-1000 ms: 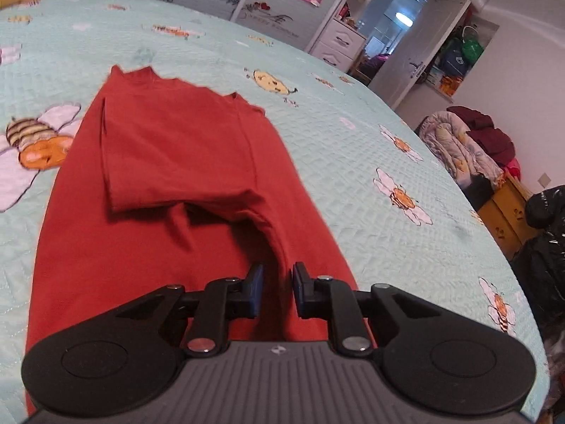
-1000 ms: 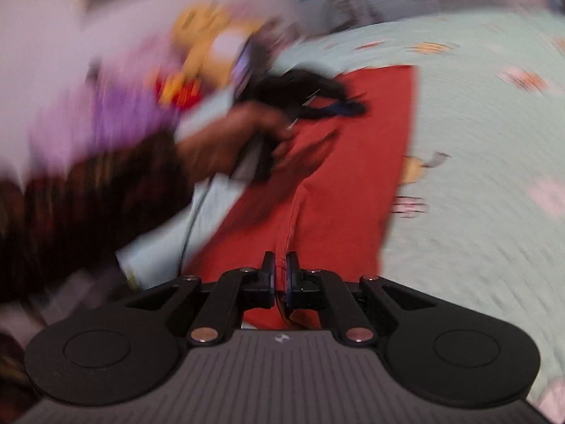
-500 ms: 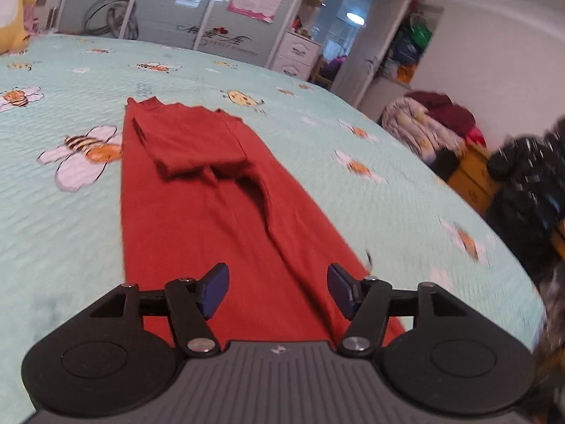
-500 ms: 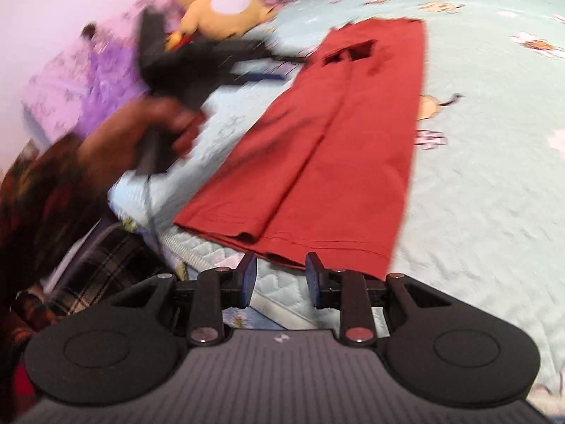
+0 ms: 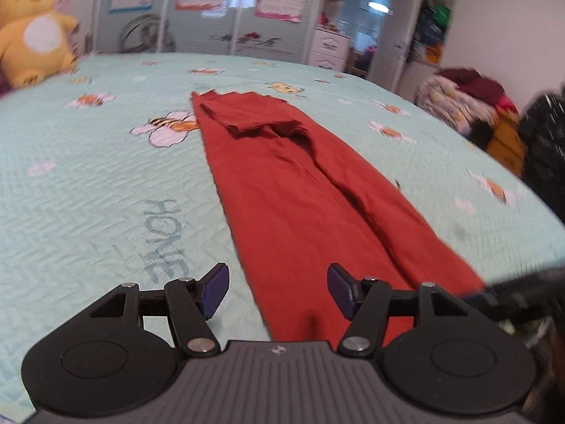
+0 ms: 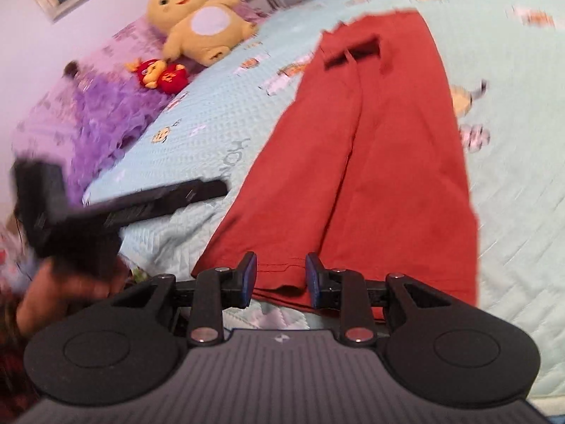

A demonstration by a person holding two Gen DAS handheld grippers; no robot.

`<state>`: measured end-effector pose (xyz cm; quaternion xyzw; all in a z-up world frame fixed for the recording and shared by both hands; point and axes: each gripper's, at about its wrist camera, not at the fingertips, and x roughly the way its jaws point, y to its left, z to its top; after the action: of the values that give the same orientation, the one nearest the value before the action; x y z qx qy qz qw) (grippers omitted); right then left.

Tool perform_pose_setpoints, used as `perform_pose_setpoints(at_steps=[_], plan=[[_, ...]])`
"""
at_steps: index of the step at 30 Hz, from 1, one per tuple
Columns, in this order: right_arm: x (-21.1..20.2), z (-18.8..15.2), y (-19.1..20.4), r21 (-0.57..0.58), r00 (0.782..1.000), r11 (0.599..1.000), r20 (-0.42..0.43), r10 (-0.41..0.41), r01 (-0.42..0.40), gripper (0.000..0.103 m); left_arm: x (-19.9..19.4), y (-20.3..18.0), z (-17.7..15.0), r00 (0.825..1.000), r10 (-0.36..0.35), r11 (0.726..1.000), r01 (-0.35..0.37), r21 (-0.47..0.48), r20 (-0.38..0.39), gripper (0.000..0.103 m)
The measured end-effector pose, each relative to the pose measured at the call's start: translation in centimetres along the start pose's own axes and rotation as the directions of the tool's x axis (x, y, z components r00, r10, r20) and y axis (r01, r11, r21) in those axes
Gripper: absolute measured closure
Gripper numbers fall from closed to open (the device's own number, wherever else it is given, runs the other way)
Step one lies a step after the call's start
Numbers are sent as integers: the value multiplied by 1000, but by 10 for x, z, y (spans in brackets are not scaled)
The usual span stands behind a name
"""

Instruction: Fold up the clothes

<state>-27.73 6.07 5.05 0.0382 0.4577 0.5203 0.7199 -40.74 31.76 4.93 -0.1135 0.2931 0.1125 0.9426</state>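
Observation:
A red shirt (image 5: pixel 300 190) lies flat on the bed as a long narrow strip, its sides and a sleeve folded in over the middle. It also shows in the right wrist view (image 6: pixel 374 148). My left gripper (image 5: pixel 277 291) is open and empty, low over the near hem at its left corner. My right gripper (image 6: pixel 277 275) is open and empty, its jaws on either side of the hem edge. The left gripper (image 6: pixel 166 201) shows blurred at the left of the right wrist view.
The bed has a pale green quilt (image 5: pixel 106 183) with bee and flower prints. A yellow plush toy (image 6: pixel 201 24), a red toy (image 6: pixel 159 74) and a purple fluffy pillow (image 6: pixel 102 120) lie at the headboard side. A clothes pile (image 5: pixel 466 102) and wardrobes stand beyond the bed.
Both grippers opened and let go of the shirt, then drew back to the near hem. The shirt now lies flat in a narrow strip.

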Motion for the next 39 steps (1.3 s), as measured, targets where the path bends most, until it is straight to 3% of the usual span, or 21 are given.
perform_pose_setpoints(at_steps=[4, 8, 11, 20, 21, 24, 28, 30, 35, 39], plan=[[12, 0, -7, 115, 999, 993, -16, -34, 35, 72, -13, -20, -13, 999, -17, 992, 13, 127, 31, 36], [17, 0, -21, 230, 1000, 973, -13, 10, -7, 69, -13, -38, -22, 999, -6, 965, -3, 262, 37, 35], [17, -1, -31, 308, 1000, 951, 0, 31, -30, 69, -14, -44, -25, 999, -15, 954, 0, 299, 48, 35], [28, 4, -41, 378, 991, 920, -49, 129, -101, 71, -11, -74, -37, 998, -29, 906, 6, 424, 48, 32], [28, 4, -42, 387, 990, 917, -50, 131, -102, 72, -9, -79, -38, 999, -28, 900, 5, 436, 46, 31], [29, 5, -44, 413, 987, 904, -57, 148, -112, 100, -3, -92, -42, 999, -23, 880, 1, 475, 42, 31], [25, 9, -42, 449, 979, 877, -22, 204, -172, 100, 5, -109, -50, 998, 18, 837, -49, 545, 63, 29], [21, 13, -38, 466, 972, 860, 2, 234, -208, 100, 10, -110, -50, 994, 68, 829, -104, 550, 87, 29], [17, 23, -29, 499, 957, 825, 35, 287, -266, 100, 14, -96, -39, 983, 131, 870, -177, 460, 130, 29], [15, 27, -24, 512, 945, 803, 60, 322, -306, 100, 20, -90, -39, 969, 209, 855, -246, 456, 131, 30]])
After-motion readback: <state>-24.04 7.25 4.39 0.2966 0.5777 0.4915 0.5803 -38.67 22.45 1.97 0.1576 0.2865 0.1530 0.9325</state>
